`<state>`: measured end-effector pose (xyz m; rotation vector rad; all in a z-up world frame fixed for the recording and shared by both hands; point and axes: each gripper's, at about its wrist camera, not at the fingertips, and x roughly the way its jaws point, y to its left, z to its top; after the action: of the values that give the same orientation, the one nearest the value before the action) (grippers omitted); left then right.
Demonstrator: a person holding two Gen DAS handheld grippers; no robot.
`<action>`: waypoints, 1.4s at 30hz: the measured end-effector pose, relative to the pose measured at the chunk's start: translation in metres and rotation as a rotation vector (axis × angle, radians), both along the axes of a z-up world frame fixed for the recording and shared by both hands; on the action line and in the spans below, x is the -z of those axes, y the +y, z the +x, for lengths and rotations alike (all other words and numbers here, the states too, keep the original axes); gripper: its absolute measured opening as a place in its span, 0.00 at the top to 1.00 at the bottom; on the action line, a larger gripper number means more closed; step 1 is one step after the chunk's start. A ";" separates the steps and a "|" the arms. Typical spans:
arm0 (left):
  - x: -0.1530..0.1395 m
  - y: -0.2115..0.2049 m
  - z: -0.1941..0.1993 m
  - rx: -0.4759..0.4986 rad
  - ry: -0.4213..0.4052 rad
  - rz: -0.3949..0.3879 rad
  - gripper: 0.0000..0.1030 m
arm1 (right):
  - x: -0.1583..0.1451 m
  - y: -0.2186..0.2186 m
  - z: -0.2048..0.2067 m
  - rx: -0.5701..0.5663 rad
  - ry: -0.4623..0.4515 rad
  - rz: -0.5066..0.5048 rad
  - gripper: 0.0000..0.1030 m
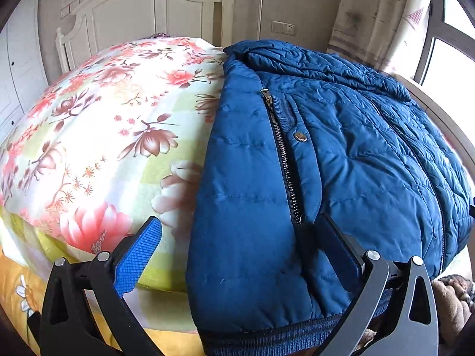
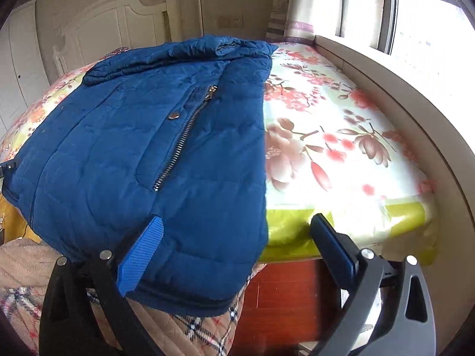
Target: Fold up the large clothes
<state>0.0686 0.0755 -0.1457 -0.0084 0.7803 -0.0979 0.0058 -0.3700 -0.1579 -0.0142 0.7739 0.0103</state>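
A blue quilted jacket (image 1: 341, 160) lies on the floral bedsheet (image 1: 98, 136), sides folded in, pocket zips and a snap button facing up. My left gripper (image 1: 240, 222) is open at the jacket's lower left hem corner; its right finger rests on the fabric near the zip end, its left finger over the sheet. In the right wrist view the jacket (image 2: 133, 154) fills the left half of the bed (image 2: 341, 148). My right gripper (image 2: 237, 225) is open at the lower right hem corner, the left finger on the fabric, the right finger over the sheet edge.
A white headboard (image 1: 142, 9) stands at the far end. A window ledge (image 2: 400, 95) runs along the bed's right side. A plaid blanket (image 2: 184, 326) and a brown fleece (image 1: 451, 302) lie at the near edge; red wooden floor (image 2: 282, 296) shows below.
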 end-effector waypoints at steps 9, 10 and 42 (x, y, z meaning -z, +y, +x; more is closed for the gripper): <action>0.006 -0.012 -0.003 0.097 -0.008 0.011 0.04 | 0.003 0.017 -0.006 -0.034 -0.004 -0.069 0.13; 0.006 -0.013 -0.003 0.111 -0.001 0.017 0.04 | 0.006 0.015 -0.002 -0.022 0.010 -0.089 0.02; -0.092 0.029 -0.047 0.203 -0.208 -0.443 0.92 | -0.119 -0.003 -0.061 -0.271 -0.374 0.352 0.90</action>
<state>0.0220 0.1045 -0.0536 -0.3343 0.5371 -0.4561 -0.0551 -0.3730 -0.0392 0.2085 0.3832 0.3915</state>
